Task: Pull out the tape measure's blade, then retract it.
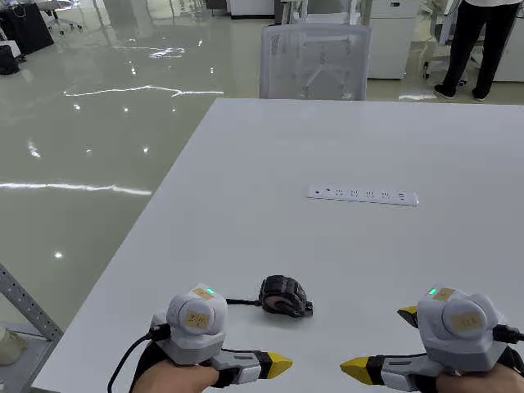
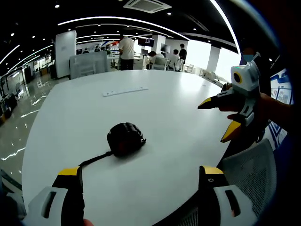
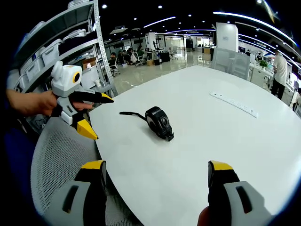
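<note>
A black tape measure (image 1: pixel 285 295) lies on the white table (image 1: pixel 327 147) near its front edge, with a short black strap (image 1: pixel 241 302) trailing to its left. No blade is drawn out. My left gripper (image 1: pixel 254 354) hovers in front of and left of it, jaws open and empty. My right gripper (image 1: pixel 381 341) is held to the right, also open and empty. The left gripper view has the tape measure (image 2: pixel 125 138) ahead of my open left gripper (image 2: pixel 141 172), and the right gripper (image 2: pixel 214 121) beyond. From my right gripper (image 3: pixel 156 165), the tape measure (image 3: pixel 159 122) lies ahead, the left gripper (image 3: pixel 99 117) past it.
A white power strip (image 1: pixel 363 196) lies mid-table. A grey mesh chair (image 1: pixel 315 61) stands at the far edge, and a person (image 1: pixel 483 41) stands at the back right. The table's left edge runs diagonally over a glossy floor. Another mesh chair (image 3: pixel 56 160) sits near me.
</note>
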Motion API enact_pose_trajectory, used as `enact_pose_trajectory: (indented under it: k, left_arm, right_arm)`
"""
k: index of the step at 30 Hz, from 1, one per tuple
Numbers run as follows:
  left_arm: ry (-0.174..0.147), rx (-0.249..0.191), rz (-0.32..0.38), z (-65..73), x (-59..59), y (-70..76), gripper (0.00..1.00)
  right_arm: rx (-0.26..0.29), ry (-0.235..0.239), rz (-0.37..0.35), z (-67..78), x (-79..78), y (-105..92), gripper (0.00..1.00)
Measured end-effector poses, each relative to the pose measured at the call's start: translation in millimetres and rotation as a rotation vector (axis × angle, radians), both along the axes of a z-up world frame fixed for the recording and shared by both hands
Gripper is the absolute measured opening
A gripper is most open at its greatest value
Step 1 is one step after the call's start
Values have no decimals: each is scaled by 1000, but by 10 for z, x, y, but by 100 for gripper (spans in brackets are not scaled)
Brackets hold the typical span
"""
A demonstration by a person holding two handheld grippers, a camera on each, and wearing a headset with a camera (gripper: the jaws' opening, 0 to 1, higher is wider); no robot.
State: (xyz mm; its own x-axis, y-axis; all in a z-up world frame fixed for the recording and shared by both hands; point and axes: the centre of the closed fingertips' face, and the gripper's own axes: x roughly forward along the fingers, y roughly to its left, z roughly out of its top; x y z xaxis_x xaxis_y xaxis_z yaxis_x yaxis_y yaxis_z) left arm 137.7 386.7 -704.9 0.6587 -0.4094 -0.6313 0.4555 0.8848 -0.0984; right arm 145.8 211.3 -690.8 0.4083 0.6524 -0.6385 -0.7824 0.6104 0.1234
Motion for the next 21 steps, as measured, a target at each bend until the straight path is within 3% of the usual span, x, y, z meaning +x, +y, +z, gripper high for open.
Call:
enact_pose_trajectory:
  k: [10,21]
  left_arm:
    - [4,-9,-23,54,-114,59,100]
    - [-17,27,-22,122,-202,259,100]
  right_arm:
    - [-3,-1,-17,145,-134,-128,93]
    - [-17,-17,-14,329,-277,-335,100]
